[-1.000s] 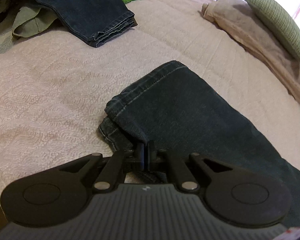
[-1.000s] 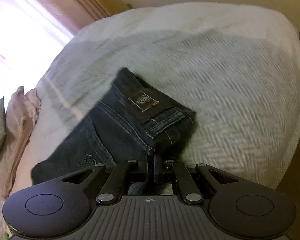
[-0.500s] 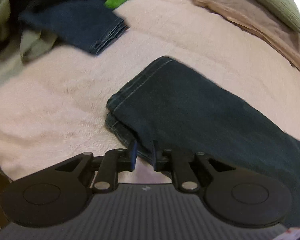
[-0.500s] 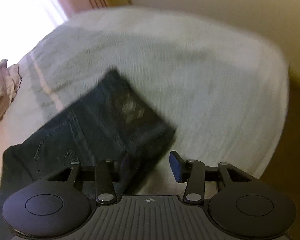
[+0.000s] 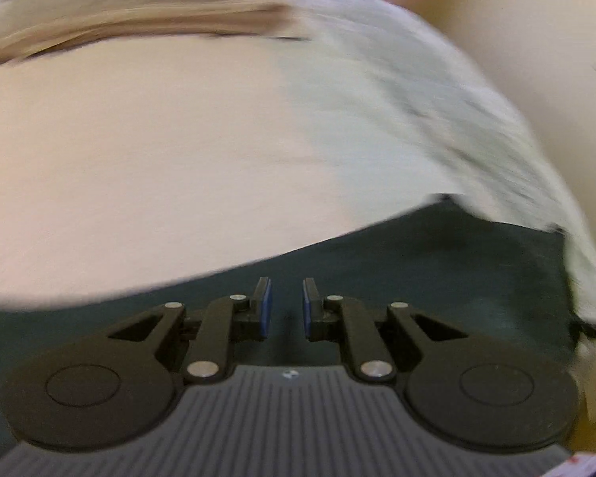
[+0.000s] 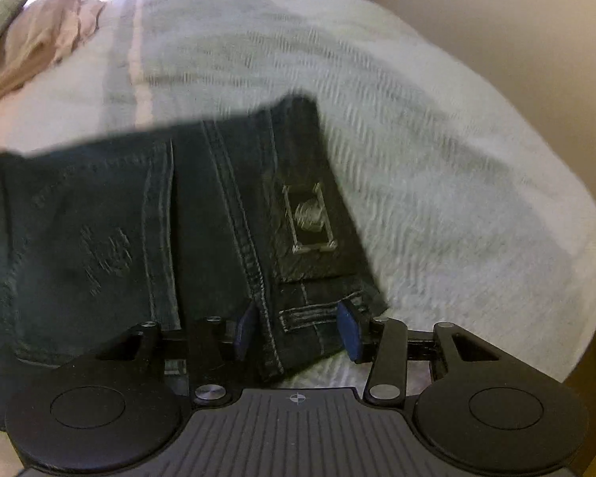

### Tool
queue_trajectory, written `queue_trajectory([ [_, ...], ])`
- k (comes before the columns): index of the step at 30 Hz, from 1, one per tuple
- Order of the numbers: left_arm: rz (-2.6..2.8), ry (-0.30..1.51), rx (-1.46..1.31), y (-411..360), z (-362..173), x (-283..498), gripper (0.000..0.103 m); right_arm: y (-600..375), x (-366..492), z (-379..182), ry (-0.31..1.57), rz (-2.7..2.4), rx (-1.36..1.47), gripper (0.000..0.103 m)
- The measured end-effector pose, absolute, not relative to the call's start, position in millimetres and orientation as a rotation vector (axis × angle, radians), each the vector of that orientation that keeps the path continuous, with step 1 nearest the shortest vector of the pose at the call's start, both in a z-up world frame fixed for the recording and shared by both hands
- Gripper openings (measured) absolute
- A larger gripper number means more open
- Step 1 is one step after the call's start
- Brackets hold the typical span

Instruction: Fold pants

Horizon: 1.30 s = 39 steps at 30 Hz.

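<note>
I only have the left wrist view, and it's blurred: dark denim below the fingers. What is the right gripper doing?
Observer: The right gripper is open. Its jaws have just been opening, and the jeans lie between the pads, unpinched.
Operator: Which end of the jeans?
Observer: The waist end. A patch and a belt loop show there.
Operator: Anything else on the bed?
Observer: A green pillow sits at the far left corner of the bed.
</note>
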State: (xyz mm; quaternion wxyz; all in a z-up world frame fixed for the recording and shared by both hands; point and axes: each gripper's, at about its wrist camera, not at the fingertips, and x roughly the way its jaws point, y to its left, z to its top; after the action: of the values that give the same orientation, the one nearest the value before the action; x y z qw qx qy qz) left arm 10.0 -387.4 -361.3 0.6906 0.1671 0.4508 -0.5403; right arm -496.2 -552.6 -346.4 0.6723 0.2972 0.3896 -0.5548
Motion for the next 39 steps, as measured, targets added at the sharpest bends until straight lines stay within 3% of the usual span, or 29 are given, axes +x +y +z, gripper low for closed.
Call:
queue_trajectory([
  [3, -1.356, 0.995, 0.396, -443.0, -354.0, -12.0, 0.016, -566.2, -512.3, -318.2, 0.754, -1.248, 0.666, 0.043],
  [7, -1.475, 1.022, 0.365, -504.7, -355.1, -22.1, 0.047, -615.3, -532.8, -311.0, 0.616, -1.241, 0.743, 0.051],
  [11, -1.544, 1.053, 0.414, -548.5, -378.5, -39.8, 0.047, -648.7, -533.1, -327.4, 0.54, -1.187, 0.852, 0.053],
  [13, -1.553, 1.026, 0.483, -561.7, -397.1, -49.9, 0.039, -657.6, -521.7, -346.6, 0.583, -1.179, 0.847, 0.053],
  [16, -1.513, 0.881, 0.614, -574.5, -430.2, -66.7, 0.049, -671.3, -512.2, -380.2, 0.764, -1.307, 0.782, 0.053],
  [18, -1.496, 0.857, 0.593, -578.6, -433.9, -63.3, 0.05, -671.6, -515.4, -377.9, 0.731, -1.379, 0.772, 0.053],
  [20, -1.45, 0.825, 0.524, -570.9, -422.7, -54.2, 0.043, -663.8, -516.2, -363.4, 0.742, -1.504, 0.714, 0.053],
  [24, -1.379, 0.818, 0.404, -537.4, -391.8, -34.3, 0.043, -620.4, -508.3, -317.9, 0.67, -1.515, 0.557, 0.053],
  [28, -1.334, 0.857, 0.438, -471.2, -378.1, -51.2, 0.039, -565.6, -475.4, -300.1, 0.643, -1.316, 0.63, 0.053],
  [31, -1.281, 0.941, 0.468, -415.2, -388.4, -66.8, 0.039, -523.8, -437.3, -317.7, 0.736, -1.161, 0.616, 0.053],
  [34, -1.139, 1.023, 0.541, -357.6, -410.5, -73.2, 0.039, -499.5, -412.0, -361.1, 0.987, -1.12, 0.574, 0.053],
  [39, -0.922, 1.131, 0.565, -290.8, -416.5, -57.0, 0.038, -489.8, -419.6, -351.0, 1.01, -1.204, 0.69, 0.054],
])
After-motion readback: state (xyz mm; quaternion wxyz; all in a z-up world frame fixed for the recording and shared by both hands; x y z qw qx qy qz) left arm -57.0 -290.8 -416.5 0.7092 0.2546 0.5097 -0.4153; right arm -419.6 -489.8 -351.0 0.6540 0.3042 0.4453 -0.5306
